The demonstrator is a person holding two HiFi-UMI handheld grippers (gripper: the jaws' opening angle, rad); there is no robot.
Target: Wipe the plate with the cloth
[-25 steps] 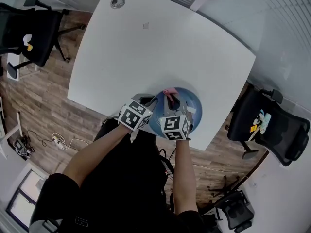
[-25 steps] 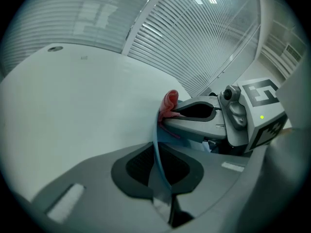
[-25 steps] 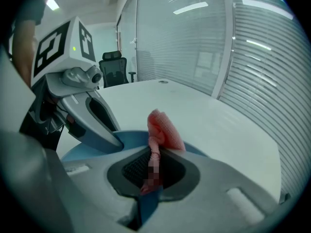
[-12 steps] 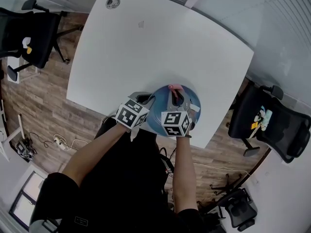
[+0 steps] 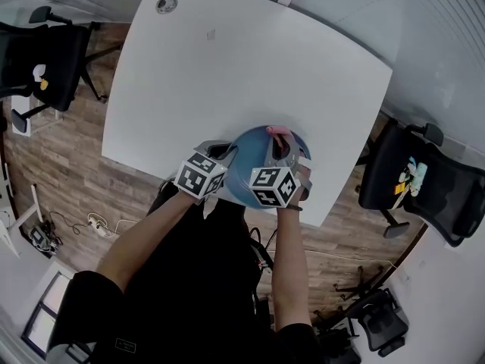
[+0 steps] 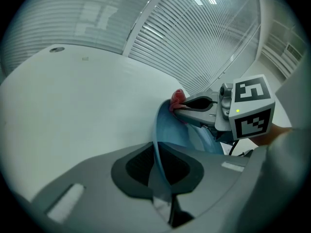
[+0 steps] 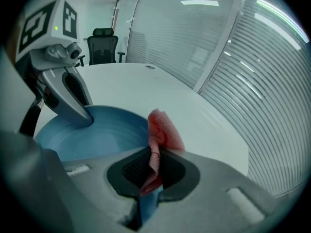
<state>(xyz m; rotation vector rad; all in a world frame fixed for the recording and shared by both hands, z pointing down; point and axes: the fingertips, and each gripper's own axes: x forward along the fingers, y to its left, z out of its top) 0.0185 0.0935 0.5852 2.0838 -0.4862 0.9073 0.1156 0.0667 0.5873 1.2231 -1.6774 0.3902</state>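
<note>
Head view: blue round plate (image 5: 248, 152) is laid at near edge of white table (image 5: 227, 67), its rim clamped by left gripper (image 5: 229, 156). Pink cloth (image 5: 276, 130) is pinched, bunched, in right gripper (image 5: 280, 149) at plate's far rim. Office chair (image 5: 424, 184) is set beside table.

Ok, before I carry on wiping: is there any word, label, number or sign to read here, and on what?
No readable text in any view.
Black-and-white square patterns only, no letters or digits: left marker cube, right marker cube.
Too small to read: a small grey mark on the white table.
</note>
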